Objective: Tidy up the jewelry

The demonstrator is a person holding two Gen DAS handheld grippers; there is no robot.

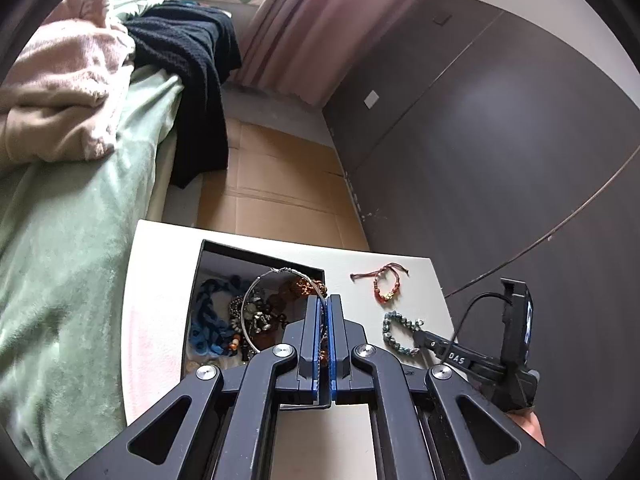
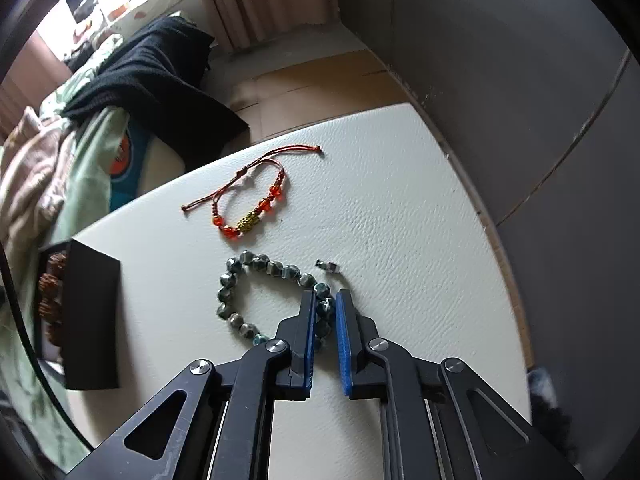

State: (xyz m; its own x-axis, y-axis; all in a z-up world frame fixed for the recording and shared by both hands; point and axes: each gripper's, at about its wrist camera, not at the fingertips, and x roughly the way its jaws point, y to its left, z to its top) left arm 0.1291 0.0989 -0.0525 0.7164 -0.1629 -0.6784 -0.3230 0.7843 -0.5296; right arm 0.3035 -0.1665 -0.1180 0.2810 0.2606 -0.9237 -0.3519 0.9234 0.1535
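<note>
A black jewelry box [image 1: 208,248] on a white table [image 1: 160,320] holds several necklaces and beads. My left gripper [image 1: 324,304] is shut on a thin silver hoop necklace [image 1: 250,296] and holds it over the box. A green bead bracelet [image 2: 244,264] lies on the table; it also shows in the left wrist view [image 1: 394,334]. My right gripper [image 2: 325,300] straddles its right side, with beads between the jaws, which are closed to bead width. A red cord bracelet [image 2: 256,208] lies farther back, and shows in the left wrist view [image 1: 386,284] too.
The black box [image 2: 90,312] sits at the left in the right wrist view. A bed with a green blanket [image 1: 72,240] and black cloth [image 1: 192,72] lies left of the table. A dark wardrobe [image 1: 500,140] stands on the right. Cardboard [image 1: 276,184] covers the floor behind.
</note>
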